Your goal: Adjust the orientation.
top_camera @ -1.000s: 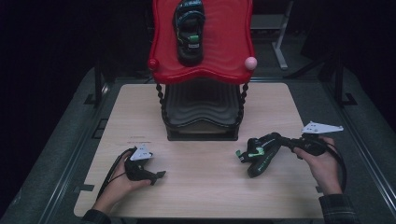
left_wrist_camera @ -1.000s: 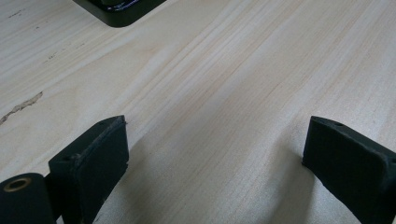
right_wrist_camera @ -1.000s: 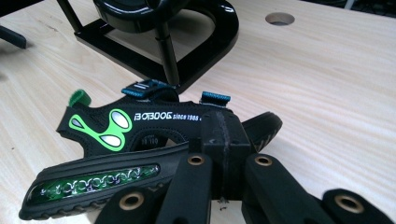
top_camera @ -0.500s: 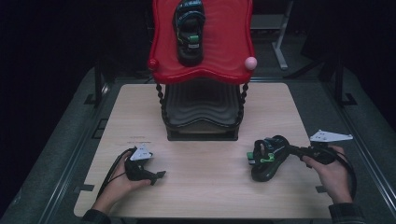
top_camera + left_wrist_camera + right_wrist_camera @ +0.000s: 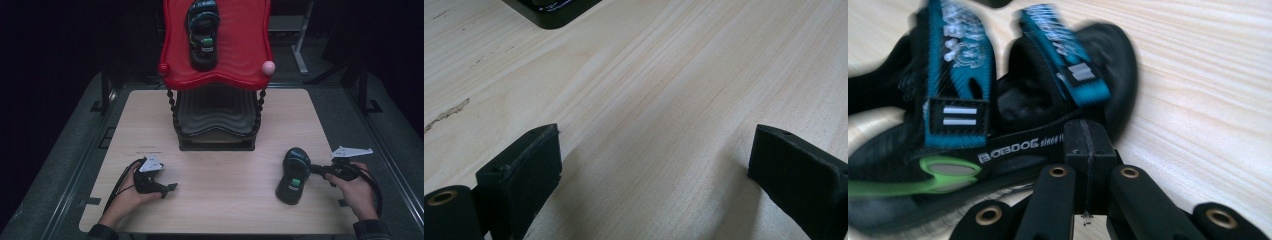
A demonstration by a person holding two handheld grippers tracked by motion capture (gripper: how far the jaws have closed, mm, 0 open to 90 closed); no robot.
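Two sandals [image 5: 294,176] [image 5: 203,33], two tongs [image 5: 314,170] [image 5: 170,189], one rack [image 5: 216,70]

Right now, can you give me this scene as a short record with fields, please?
held item: black sandal with blue straps
right gripper: shut on the sandal's side strap
left gripper: open, nothing between its jaws, low over the wooden table
rack: red shelf on top
on shelf: second sandal

- The right gripper [image 5: 314,170] has moved down and nearer to the near edge of the table [image 5: 215,210].
- The sandal [image 5: 293,176] it clamps now lies flat on the wood, toe pointing near.
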